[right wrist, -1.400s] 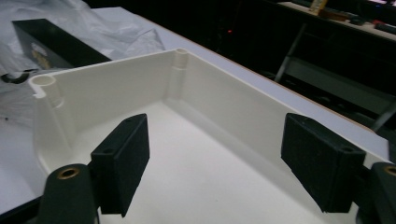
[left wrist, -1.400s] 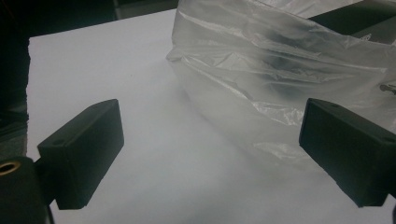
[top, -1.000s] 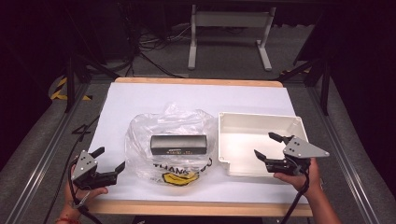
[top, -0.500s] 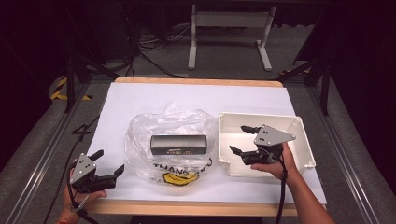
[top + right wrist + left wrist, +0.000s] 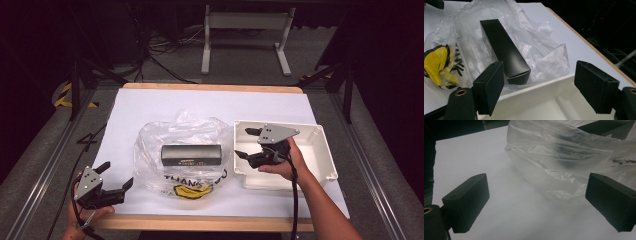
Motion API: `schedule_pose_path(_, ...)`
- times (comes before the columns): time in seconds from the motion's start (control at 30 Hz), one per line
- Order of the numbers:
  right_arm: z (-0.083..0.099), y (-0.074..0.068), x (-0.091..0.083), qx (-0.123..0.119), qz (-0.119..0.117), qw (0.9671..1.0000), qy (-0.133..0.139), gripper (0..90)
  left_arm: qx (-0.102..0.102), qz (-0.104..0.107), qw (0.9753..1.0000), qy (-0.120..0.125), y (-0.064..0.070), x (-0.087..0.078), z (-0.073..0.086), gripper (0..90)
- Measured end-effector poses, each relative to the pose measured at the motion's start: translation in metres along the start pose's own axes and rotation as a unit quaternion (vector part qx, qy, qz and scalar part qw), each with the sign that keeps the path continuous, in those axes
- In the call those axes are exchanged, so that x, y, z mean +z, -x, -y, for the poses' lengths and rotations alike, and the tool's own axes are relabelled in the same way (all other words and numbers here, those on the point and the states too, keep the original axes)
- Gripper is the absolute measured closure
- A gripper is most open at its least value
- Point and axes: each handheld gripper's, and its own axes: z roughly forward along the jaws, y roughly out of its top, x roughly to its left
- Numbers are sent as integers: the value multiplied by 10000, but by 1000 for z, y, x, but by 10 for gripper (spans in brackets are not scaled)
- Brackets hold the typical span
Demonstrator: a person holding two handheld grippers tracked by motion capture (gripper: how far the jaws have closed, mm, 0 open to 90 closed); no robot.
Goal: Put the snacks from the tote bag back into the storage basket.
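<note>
White-covered table [image 5: 150, 107] carrying clear plastic bag [image 5: 182, 150], black box [image 5: 191, 155] lying on it. Right gripper [image 5: 246, 144] hovering over white tray [image 5: 320, 150], jaws apart. Left gripper [image 5: 116, 176] idling near table's front-left corner, jaws apart.

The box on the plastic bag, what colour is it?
Black box, lying on the clear bag; clearest in the right gripper view.

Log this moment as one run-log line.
left tool: open, near table's front-left corner | right tool: open, over white tray, facing black box on plastic bag | nothing held
</note>
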Motion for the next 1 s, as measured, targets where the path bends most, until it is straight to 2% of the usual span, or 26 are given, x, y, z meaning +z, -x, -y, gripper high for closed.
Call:
schedule_pose_path(0.1,-4,0,3,-68,-39,10000,-28,245,1,8,10000,14,0,1,0,61)
schedule_pose_path(0.17,-11,-1,9,-138,-198,9997,-92,245,17,-15,9999,105,0,3,-1,62)
schedule_pose_path(0.3,-16,-2,18,-193,-341,9991,-174,245,3,-108,9998,142,0,4,0,65)
schedule_pose_path(0.37,-18,-3,23,-214,-437,9986,-188,249,-68,-94,9997,214,0,6,2,66)
schedule_pose_path(0.47,-22,-6,31,-336,-552,9974,-335,249,-41,-86,9997,240,0,6,2,67)
schedule_pose_path(0.73,-30,-14,53,-691,-872,9912,-710,251,-119,-14,9995,290,-1,5,4,66)
schedule_pose_path(0.83,-32,-14,57,-746,-953,9895,-792,253,-117,26,9995,301,-2,5,4,66)
schedule_pose_path(1.0,-36,-13,67,-881,-1120,9846,-1013,276,-117,47,9996,257,-2,6,4,66)
